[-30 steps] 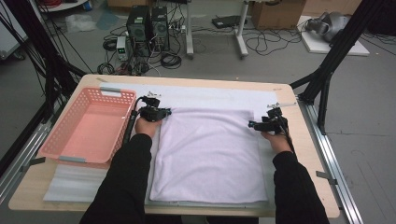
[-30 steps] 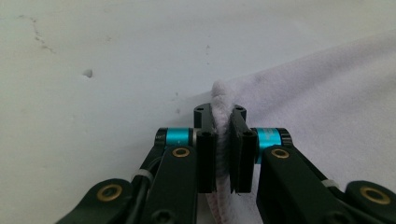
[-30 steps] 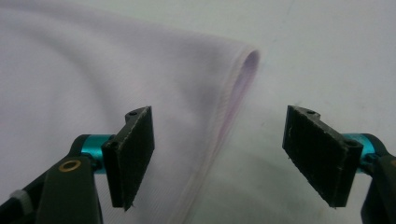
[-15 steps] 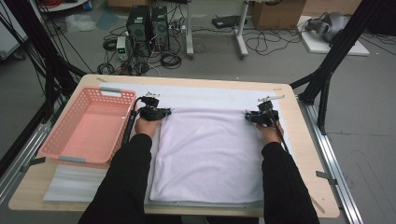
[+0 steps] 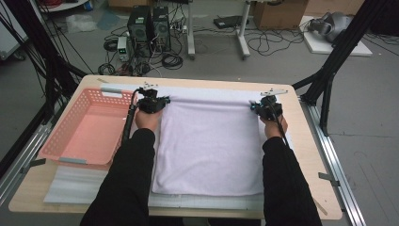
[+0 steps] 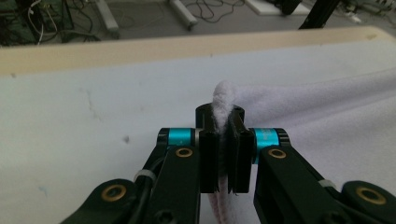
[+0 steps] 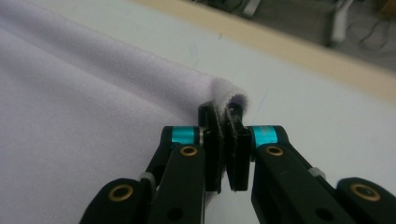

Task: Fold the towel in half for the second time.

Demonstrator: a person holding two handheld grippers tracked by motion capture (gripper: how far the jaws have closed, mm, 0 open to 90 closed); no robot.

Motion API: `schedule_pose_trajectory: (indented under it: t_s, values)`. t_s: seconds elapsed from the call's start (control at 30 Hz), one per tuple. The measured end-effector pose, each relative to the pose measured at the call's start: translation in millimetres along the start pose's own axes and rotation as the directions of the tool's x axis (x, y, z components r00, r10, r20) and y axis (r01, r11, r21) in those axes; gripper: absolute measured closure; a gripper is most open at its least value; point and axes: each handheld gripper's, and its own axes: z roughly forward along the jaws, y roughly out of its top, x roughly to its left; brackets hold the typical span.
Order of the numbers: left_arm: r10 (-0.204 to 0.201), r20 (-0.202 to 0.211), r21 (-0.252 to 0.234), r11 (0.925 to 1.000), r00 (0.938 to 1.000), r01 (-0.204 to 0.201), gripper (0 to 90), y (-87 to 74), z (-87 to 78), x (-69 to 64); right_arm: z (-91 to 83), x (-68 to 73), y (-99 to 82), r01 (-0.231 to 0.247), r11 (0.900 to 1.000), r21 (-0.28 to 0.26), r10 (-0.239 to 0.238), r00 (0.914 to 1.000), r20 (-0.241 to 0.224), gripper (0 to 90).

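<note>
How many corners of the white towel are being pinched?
2. The left gripper is shut on the far left corner of the pale white fluffy cloth towel, the right gripper on its far right corner.

place: lab | signs: computer towers (image 5: 149, 23); floor cables (image 5: 263, 44); black rig struts (image 5: 336, 56)

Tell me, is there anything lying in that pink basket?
No, the pink basket beside the lavender towel shows a bare bottom.
</note>
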Motion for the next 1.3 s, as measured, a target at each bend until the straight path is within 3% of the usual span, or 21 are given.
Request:
schedule_pose_trajectory:
  t_s: [0.03, 0.13, 0.27, 0.33, 0.43, 0.57, 0.63, 0.67, 0.77, 0.97, 1.1, 1.3]
  values:
    - [0.011, -0.001, -0.018, 0.9998, 0.9999, -0.011, 84.8, 5.6, -1.5, 0.3, -3.3, -0.7, 10.4, -0.001, 0.9996, -0.028, 0.002, 0.9998, 0.018, 87.3]
    - [0.011, 0.021, -0.015, 0.9998, 0.9997, -0.01, 84.7, 3.7, -4.0, 2.4, -6.9, -1.5, 17.5, -0.015, 0.998, -0.061, 0.015, 0.9999, 0.004, 87.3]
    - [0.016, 0.048, -0.03, 0.9994, 0.9987, -0.015, 84.5, 1.6, -11.2, 2.1, -14.0, -0.9, 17.5, -0.025, 0.997, -0.073, 0.024, 0.9994, -0.025, 87.2]
    - [0.044, 0.068, -0.013, 0.999, 0.9967, -0.044, 84.4, 1.5, -18.9, -1.2, -18.7, 0.7, 16.4, -0.017, 0.9963, -0.084, 0.014, 0.9993, -0.034, 87.1]
    - [0.039, 0.087, -0.035, 0.9987, 0.9955, -0.036, 84.3, -1.1, -29.9, -6.9, -28.6, 2.4, 12.5, -0.022, 0.9953, -0.094, 0.017, 0.9984, -0.053, 87.1]
    - [0.041, 0.089, -0.021, 0.999, 0.9952, -0.039, 84.2, -8.7, -43.0, -13.0, -42.1, 4.3, 4.0, -0.054, 0.9917, -0.117, 0.043, 0.995, -0.09, 87.1]
    - [0.061, 0.081, -0.033, 0.9977, 0.9948, -0.058, 84.3, -13.5, -50.8, -18.2, -49.5, 7.2, -0.6, -0.058, 0.991, -0.121, 0.045, 0.9935, -0.104, 87.1]
    - [0.062, 0.088, -0.019, 0.998, 0.9942, -0.06, 84.4, -14.9, -54.1, -20.9, -52.9, 8.9, -3.3, -0.052, 0.9907, -0.126, 0.038, 0.9933, -0.109, 87.1]
    - [0.077, 0.105, -0.041, 0.9965, 0.9915, -0.073, 84.4, -21.1, -65.1, -30.4, -62.7, 13.4, -14.0, -0.036, 0.9929, -0.113, 0.023, 0.9935, -0.112, 87.0]
    - [0.088, 0.139, -0.047, 0.9955, 0.9863, -0.082, 84.4, -32.0, -86.9, -42.1, -86.7, 21.2, -32.9, -0.078, 0.9894, -0.123, 0.059, 0.987, -0.149, 86.8]
    - [0.08, 0.153, -0.042, 0.9964, 0.985, -0.075, 84.4, -39.8, -96.7, -44.3, -100.5, 29.9, -42.6, -0.059, 0.9884, -0.14, 0.038, 0.9879, -0.151, 86.8]
    - [0.105, 0.18, -0.03, 0.9944, 0.978, -0.102, 84.3, -60.6, -117.9, -51.0, -120.8, 42.8, -61.2, -0.04, 0.9883, -0.147, 0.014, 0.9852, -0.171, 86.7]
